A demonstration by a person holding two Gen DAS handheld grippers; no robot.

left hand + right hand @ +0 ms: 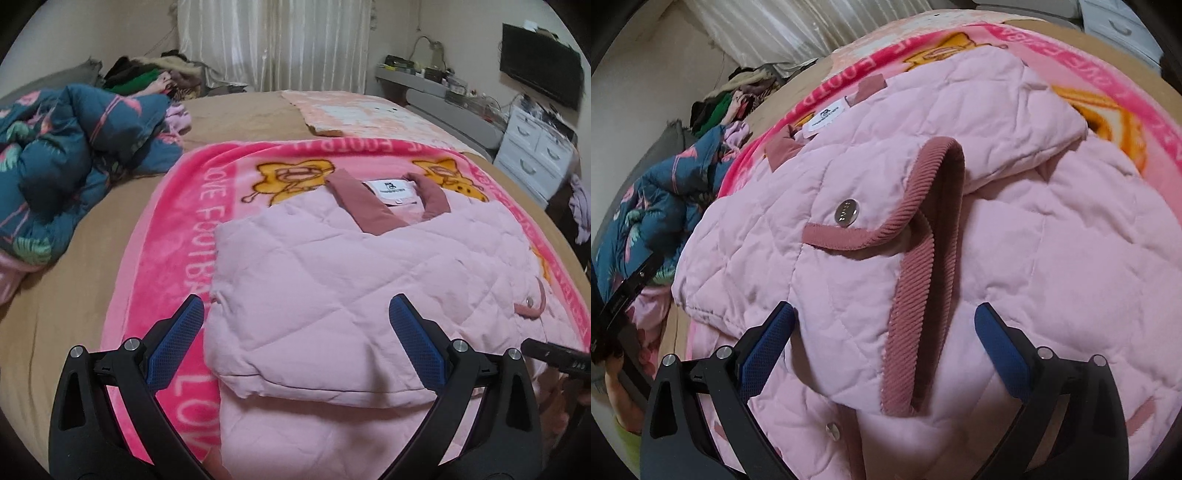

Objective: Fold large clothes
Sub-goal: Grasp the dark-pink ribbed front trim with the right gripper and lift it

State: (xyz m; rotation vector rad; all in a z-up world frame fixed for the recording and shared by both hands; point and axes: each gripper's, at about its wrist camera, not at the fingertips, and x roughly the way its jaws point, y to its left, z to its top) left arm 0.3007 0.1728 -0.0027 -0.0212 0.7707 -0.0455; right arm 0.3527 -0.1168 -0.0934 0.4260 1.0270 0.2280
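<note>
Folding is sitting part-done: pale pink quilted jacket (325, 280) is lying on the bright pink printed blanket (173, 258), left side tucked in, right cuffed sleeve still loose; left gripper (295, 332) and right gripper (884, 332) are hovering spread wide, gripping nothing.

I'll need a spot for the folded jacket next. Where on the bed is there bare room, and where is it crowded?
Free: the tan sheet between the pink blanket and the teal quilt heap, and the stretch beyond the blanket's far edge, left of the peach mat. Crowded: the jacket fills the blanket's middle; the clothes pile takes the far left corner.
</note>
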